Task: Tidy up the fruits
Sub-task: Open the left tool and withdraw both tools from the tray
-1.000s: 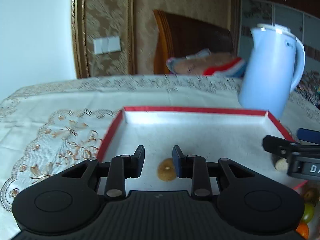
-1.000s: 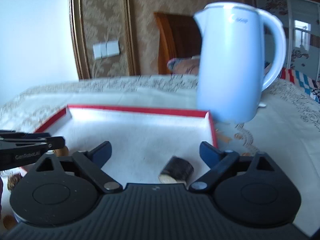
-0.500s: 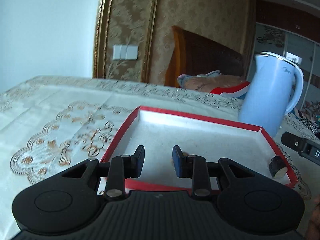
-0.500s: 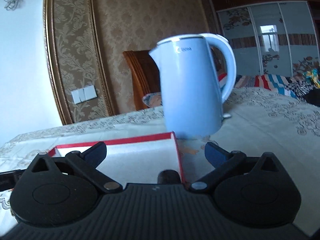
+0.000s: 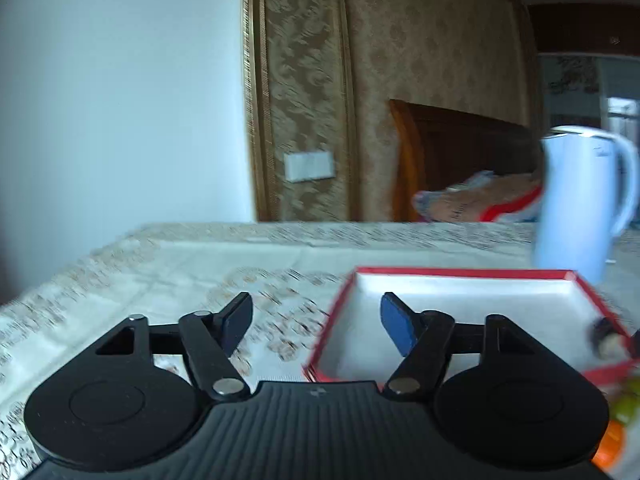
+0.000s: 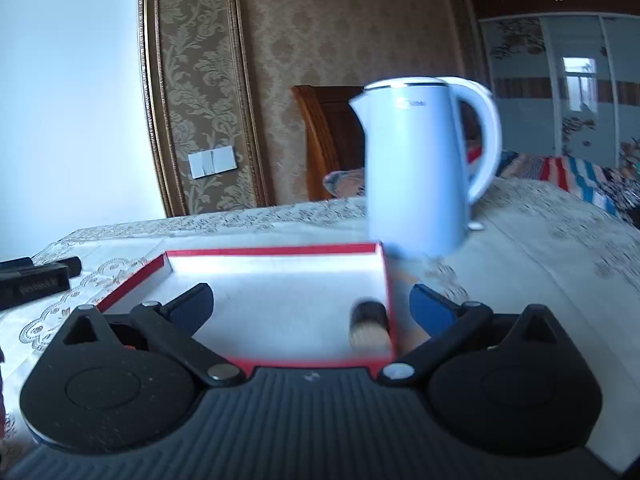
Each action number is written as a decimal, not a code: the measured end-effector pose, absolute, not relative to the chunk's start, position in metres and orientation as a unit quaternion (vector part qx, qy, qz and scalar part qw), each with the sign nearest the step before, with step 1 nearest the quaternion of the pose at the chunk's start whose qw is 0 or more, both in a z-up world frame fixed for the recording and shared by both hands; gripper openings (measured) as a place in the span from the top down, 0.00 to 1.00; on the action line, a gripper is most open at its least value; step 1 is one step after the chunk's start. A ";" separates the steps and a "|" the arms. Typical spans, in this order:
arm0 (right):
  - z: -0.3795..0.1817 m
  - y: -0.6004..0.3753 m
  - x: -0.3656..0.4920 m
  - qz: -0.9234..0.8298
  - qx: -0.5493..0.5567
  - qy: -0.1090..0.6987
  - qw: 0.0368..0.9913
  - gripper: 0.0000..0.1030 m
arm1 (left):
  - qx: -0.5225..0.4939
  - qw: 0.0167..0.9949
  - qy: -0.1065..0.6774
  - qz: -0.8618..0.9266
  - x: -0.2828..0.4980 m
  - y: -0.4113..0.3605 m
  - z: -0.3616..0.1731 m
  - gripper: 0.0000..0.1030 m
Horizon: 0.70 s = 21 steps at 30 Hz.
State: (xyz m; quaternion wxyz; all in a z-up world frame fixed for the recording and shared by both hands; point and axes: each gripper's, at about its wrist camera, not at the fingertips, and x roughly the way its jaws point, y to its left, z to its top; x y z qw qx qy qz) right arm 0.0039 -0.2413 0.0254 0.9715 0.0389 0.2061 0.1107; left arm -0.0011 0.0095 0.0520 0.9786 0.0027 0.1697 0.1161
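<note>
Two grippers, left gripper (image 5: 316,326) (jaws just opened) and right gripper (image 6: 310,306), both wide, empty, one red-rimmed tray (image 6: 276,251), one dark fruit piece (image 6: 370,326).

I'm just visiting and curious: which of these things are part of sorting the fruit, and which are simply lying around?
Part of the job:
- red-edged tray
- dark fruit piece lying in the tray's corner
- loose fruits beside the tray
- left gripper and right gripper, both open, holding nothing

Just lying about:
- pale blue kettle
- lace tablecloth
- wall switch

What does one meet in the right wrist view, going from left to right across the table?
Left gripper → red-rimmed tray → dark fruit piece by the tray's right wall → pale blue kettle.
</note>
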 end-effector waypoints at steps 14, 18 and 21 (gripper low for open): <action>-0.004 -0.232 -0.029 0.122 -0.031 0.240 0.963 0.06 | 0.015 0.966 0.252 0.047 -0.029 0.003 0.008 0.22; -0.005 -0.234 -0.026 0.126 -0.014 0.261 0.957 0.06 | 0.030 0.962 0.269 0.034 -0.025 -0.003 0.001 0.22; -0.007 -0.231 -0.027 0.128 -0.018 0.266 0.955 0.06 | 0.039 0.960 0.276 0.035 -0.022 -0.005 -0.003 0.22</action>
